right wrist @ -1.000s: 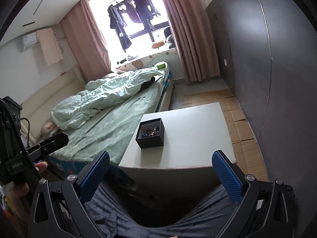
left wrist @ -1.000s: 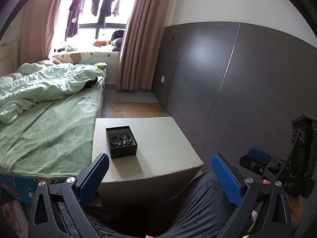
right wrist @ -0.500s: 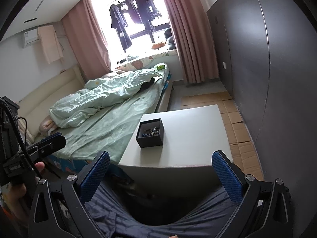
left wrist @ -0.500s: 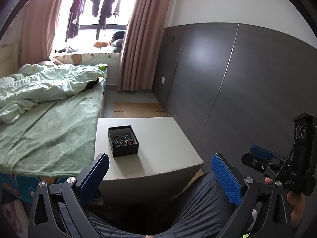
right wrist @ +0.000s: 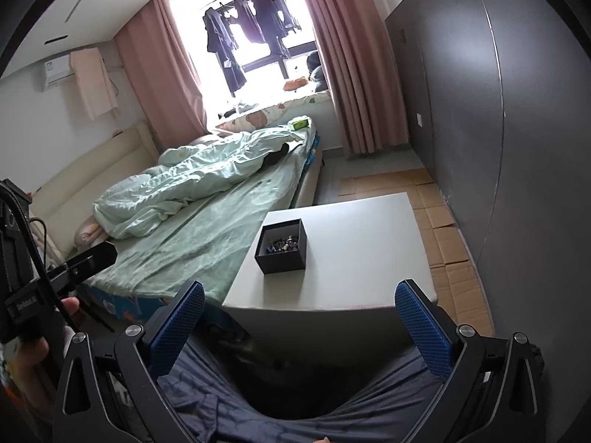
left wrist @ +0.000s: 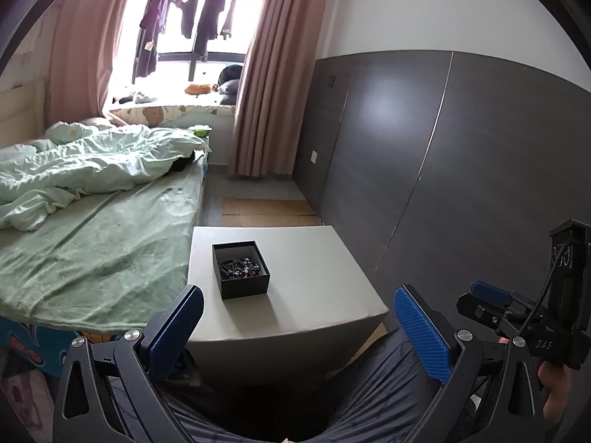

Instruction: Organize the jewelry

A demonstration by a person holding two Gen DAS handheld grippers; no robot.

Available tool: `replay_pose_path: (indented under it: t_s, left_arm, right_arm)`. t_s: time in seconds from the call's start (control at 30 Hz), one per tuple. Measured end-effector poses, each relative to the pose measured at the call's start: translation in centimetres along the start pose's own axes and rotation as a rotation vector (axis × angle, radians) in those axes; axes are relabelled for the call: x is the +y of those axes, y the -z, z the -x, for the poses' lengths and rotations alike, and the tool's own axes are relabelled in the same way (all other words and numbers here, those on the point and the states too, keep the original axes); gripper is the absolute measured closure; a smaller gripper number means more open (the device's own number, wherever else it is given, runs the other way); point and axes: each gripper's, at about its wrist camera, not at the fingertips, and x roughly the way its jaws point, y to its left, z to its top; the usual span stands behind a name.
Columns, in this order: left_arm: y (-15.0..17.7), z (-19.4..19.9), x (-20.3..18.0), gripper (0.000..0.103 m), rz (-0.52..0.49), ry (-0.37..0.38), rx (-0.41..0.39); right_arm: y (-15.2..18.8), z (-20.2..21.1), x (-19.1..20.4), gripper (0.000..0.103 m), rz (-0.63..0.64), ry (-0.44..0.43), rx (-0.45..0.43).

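A small black open box (left wrist: 241, 269) holding a heap of mixed jewelry (left wrist: 240, 266) stands on a low white table (left wrist: 314, 295), near its left side. It also shows in the right wrist view (right wrist: 282, 246). My left gripper (left wrist: 299, 326) is open and empty, held back from the table's near edge above my lap. My right gripper (right wrist: 301, 326) is open and empty too, also short of the table (right wrist: 362, 258). The right gripper's body shows at the right of the left wrist view (left wrist: 532, 317).
A bed with a green sheet (left wrist: 85, 236) and crumpled duvet (right wrist: 195, 184) adjoins the table on the left. A dark panelled wall (left wrist: 424, 155) runs along the right. Cardboard sheets (right wrist: 443, 221) lie on the floor. Pink curtains (left wrist: 266, 74) frame a window.
Both grippers have drifted slightly, so the table and box sit a little nearer and more central in view. The jaws stay open and empty.
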Motion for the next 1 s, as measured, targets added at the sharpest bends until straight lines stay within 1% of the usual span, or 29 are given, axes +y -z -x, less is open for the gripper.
replay_pose_path:
  t_s: [0.4,0.63,1.0]
  left_arm:
    - [0.1,-0.1,-0.5,0.000,-0.009,0.007,0.009]
    - [0.0,-0.3,-0.8,0.000,-0.025,-0.003,0.019]
    - [0.2,0.1,-1.2,0.000,-0.036,-0.020,0.014]
  right_arm:
    - [0.0,0.1,-0.1,0.000,0.004,-0.006,-0.005]
    - [-0.1,0.2,-0.3,0.000,0.005,-0.003,-0.005]
    - [-0.1,0.3,-0.4,0.000,0.004,-0.003,-0.007]
